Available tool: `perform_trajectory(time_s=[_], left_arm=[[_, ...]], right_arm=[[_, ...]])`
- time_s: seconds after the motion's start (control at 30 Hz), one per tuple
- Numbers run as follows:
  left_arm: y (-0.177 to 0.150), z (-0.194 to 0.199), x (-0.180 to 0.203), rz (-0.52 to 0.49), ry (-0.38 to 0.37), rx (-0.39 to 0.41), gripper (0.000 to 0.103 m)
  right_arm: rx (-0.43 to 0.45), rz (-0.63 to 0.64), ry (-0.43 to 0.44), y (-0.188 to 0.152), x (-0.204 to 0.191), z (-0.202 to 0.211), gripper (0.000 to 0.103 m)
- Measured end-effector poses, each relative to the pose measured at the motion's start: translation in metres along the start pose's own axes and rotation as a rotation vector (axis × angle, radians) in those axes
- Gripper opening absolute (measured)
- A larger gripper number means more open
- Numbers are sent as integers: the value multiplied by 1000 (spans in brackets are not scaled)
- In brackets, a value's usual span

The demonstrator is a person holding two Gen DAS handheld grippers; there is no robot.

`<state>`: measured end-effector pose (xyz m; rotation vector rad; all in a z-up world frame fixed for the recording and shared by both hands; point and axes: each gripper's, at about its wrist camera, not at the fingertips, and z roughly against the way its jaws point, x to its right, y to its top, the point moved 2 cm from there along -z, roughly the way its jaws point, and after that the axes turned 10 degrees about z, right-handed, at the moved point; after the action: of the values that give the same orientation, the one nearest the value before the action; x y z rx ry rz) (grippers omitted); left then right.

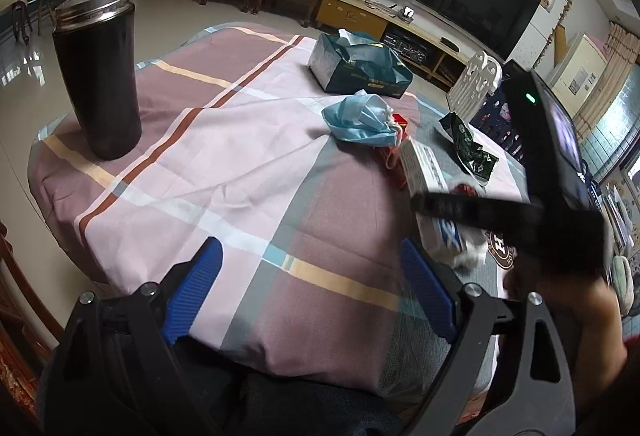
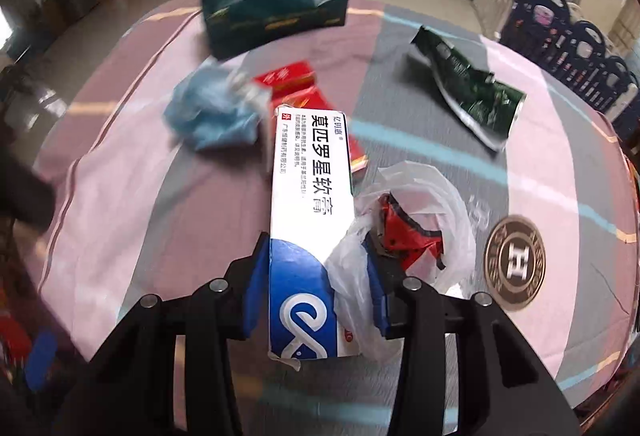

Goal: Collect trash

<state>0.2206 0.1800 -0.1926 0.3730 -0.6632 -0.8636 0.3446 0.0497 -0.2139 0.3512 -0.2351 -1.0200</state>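
Note:
My right gripper (image 2: 316, 276) is shut on a long white and blue ointment box (image 2: 308, 204), with a clear plastic bag (image 2: 420, 212) holding red wrapping caught at the right finger. In the left wrist view the box (image 1: 424, 172) shows under the right gripper's black body (image 1: 560, 172). A crumpled blue face mask (image 2: 212, 116), a red packet (image 2: 304, 92) and a torn dark green wrapper (image 2: 468, 92) lie on the checked tablecloth (image 2: 160, 196). My left gripper (image 1: 312, 292) is open and empty above the table's near edge. The mask also shows in the left wrist view (image 1: 360, 120).
A dark green tissue box (image 1: 360, 68) sits at the far side. A tall black tumbler (image 1: 98, 76) with a spoon stands at the left edge. A round brown coaster (image 2: 516, 260) lies at the right. Chairs and a TV cabinet stand beyond the table.

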Motion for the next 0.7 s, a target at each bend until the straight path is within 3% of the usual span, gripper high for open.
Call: perform_trajectory(time_s=[0.07, 0.17, 0.27, 0.47, 0.7], left_arm=[[0, -1, -2, 10, 1, -5, 90], [1, -1, -7, 41, 2, -4, 90], [2, -2, -9, 51, 1, -11, 90], [2, -1, -9, 51, -1, -14, 90], [-1, -13, -11, 54, 11, -87, 90]], right_arm=[[-8, 25, 32, -11, -9, 5, 44], [1, -5, 121, -22, -11, 13, 54], [33, -33, 116, -21, -3, 19, 60], [87, -149, 58, -11, 38, 31, 60], [139, -233, -127, 18, 85, 28, 60]])
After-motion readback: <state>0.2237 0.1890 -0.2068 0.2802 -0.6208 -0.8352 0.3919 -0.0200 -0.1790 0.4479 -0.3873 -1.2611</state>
